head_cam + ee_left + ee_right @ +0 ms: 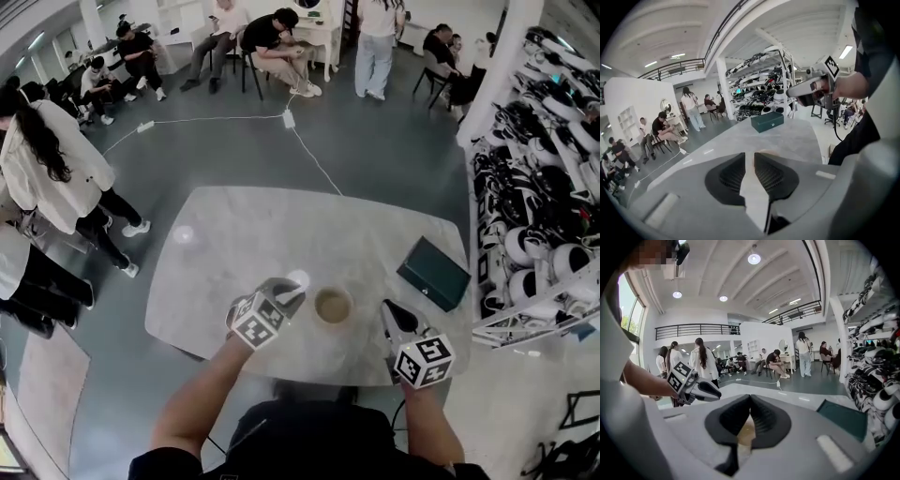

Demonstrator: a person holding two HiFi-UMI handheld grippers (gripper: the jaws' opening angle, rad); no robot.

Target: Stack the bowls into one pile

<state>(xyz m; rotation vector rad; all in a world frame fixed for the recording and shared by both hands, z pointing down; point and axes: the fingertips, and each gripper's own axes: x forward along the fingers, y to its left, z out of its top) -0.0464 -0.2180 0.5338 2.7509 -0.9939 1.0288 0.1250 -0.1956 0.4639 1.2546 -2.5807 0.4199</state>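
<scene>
Looking down from the head view, we see the bowls (pixel 333 306) as one round shape with a pale rim and a tan, slightly mottled inside. They sit on the light marbled worktop (pixel 234 244), close to its near edge and a little right of the middle. From straight above we cannot count how many are nested there, and the outer wall is hidden. The left gripper (pixel 292 292) points at the bowls from the left with its tips just beside the rim; we cannot tell whether they touch it. In the left gripper view its jaws stand a narrow way apart with only bare worktop showing through the gap, so they grip nothing, and the gripper's own body covers nearly all of the bowls. The right gripper (pixel 388 309) lies to the right of the bowls, near them but apart. Its jaws are closed tip to tip and empty. In the right gripper view only a tan sliver of the bowls shows through the opening under the tips. A dark green box (pixel 433 273) rests by the worktop's right edge. The person's arms and torso hide part of the near edge.
</scene>
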